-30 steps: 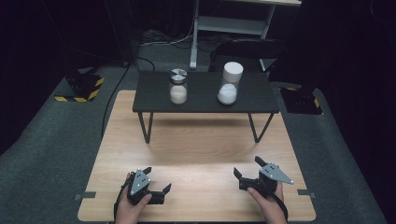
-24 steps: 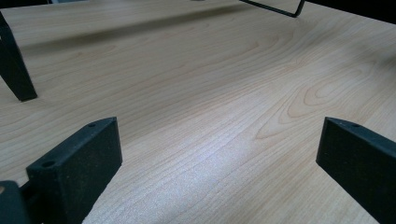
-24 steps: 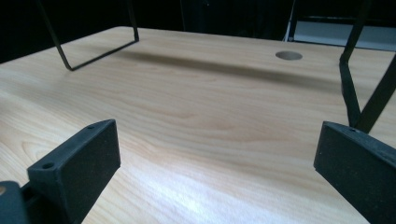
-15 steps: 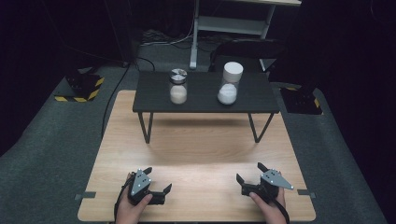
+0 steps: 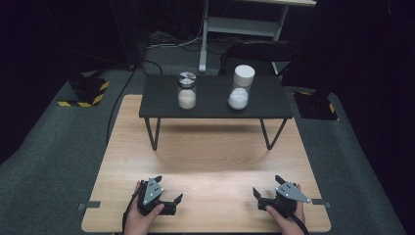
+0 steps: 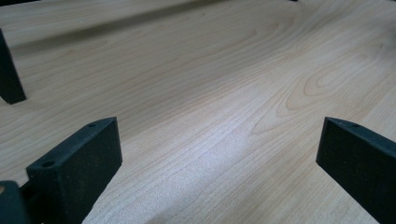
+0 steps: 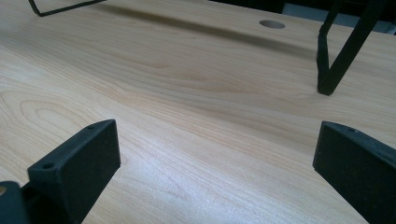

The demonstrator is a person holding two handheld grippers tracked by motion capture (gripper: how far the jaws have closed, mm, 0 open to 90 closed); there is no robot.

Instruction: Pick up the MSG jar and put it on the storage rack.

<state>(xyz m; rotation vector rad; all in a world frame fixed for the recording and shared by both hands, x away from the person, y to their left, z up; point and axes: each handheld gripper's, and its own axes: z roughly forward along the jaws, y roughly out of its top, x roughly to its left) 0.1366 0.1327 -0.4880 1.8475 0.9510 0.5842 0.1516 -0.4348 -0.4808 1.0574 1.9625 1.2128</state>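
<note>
My left tool (image 5: 169, 191) and right tool (image 5: 266, 188) rest near the wooden tabletop's (image 5: 210, 156) near edge, jaws wide, holding nothing. Two jars, metal-lidded (image 5: 186, 91) and white-lidded (image 5: 241, 88), stand on the black stand (image 5: 161, 98) at the far edge.

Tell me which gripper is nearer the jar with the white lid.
Right. The right gripper sits at the near table edge, roughly below the white-lidded jar; the left gripper is farther off to the left.
</note>
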